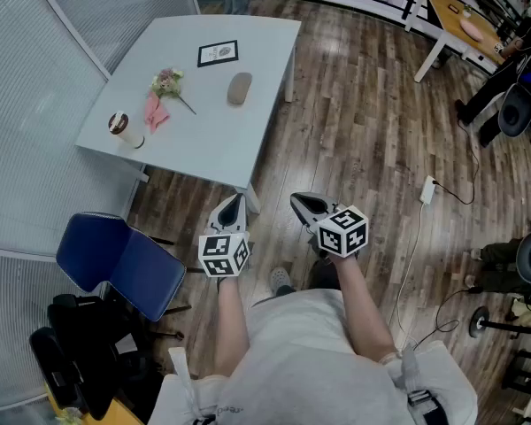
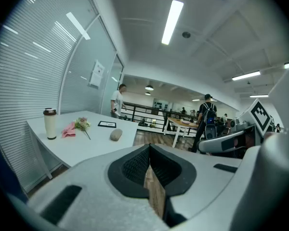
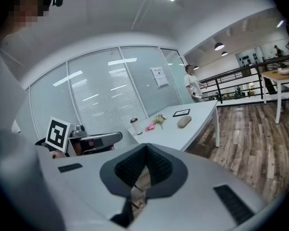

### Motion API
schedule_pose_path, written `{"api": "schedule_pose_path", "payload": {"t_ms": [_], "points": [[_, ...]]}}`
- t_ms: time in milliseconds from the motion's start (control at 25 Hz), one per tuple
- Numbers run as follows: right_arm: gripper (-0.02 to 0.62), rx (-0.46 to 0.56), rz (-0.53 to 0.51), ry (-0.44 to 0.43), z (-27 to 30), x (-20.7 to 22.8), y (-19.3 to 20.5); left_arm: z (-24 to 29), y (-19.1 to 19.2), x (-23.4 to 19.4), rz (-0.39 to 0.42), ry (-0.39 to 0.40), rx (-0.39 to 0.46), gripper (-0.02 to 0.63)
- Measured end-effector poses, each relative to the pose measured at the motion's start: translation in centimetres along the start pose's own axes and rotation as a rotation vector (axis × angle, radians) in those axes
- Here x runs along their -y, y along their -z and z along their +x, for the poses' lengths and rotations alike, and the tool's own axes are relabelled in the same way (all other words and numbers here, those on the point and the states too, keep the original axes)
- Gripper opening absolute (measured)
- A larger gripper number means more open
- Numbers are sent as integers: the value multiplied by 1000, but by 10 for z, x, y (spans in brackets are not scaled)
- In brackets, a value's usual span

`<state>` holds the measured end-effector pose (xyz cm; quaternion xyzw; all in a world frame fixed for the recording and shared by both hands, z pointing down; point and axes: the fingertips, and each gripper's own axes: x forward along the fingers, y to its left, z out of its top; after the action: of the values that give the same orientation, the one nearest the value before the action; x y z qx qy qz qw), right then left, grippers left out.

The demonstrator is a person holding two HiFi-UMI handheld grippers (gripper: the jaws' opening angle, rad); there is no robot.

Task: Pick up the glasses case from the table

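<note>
The glasses case (image 1: 239, 88), an oval grey-brown pouch, lies near the middle of the pale table (image 1: 248, 140); it also shows small and far off as the case (image 2: 116, 134) in the left gripper view and the case (image 3: 184, 121) in the right gripper view. My left gripper (image 1: 238, 204) and right gripper (image 1: 301, 204) hang side by side over the wooden floor, short of the table's near edge. Both are shut with nothing between their jaws: left gripper (image 2: 149, 150), right gripper (image 3: 144, 153).
On the table lie a framed card (image 1: 218, 53), a small flower bunch with a pink napkin (image 1: 162, 96) and a lidded cup (image 1: 120, 127). A blue chair (image 1: 124, 264) stands left of me. A person (image 2: 117, 100) stands beyond the table; more desks and cables sit to the right.
</note>
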<state>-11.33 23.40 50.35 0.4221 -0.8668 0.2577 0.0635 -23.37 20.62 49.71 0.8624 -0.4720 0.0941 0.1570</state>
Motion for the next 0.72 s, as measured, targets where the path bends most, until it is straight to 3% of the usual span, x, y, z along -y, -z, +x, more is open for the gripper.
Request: {"api": "schedule_pose_path", "payload": {"t_ms": [480,720], "points": [[-3,43,3,53,-10,9,-2,0,1,10,12,14,7,9],[-2,78,-12,104,-14,14,-7,-9,-3,-1,21,-36,23,19]]}}
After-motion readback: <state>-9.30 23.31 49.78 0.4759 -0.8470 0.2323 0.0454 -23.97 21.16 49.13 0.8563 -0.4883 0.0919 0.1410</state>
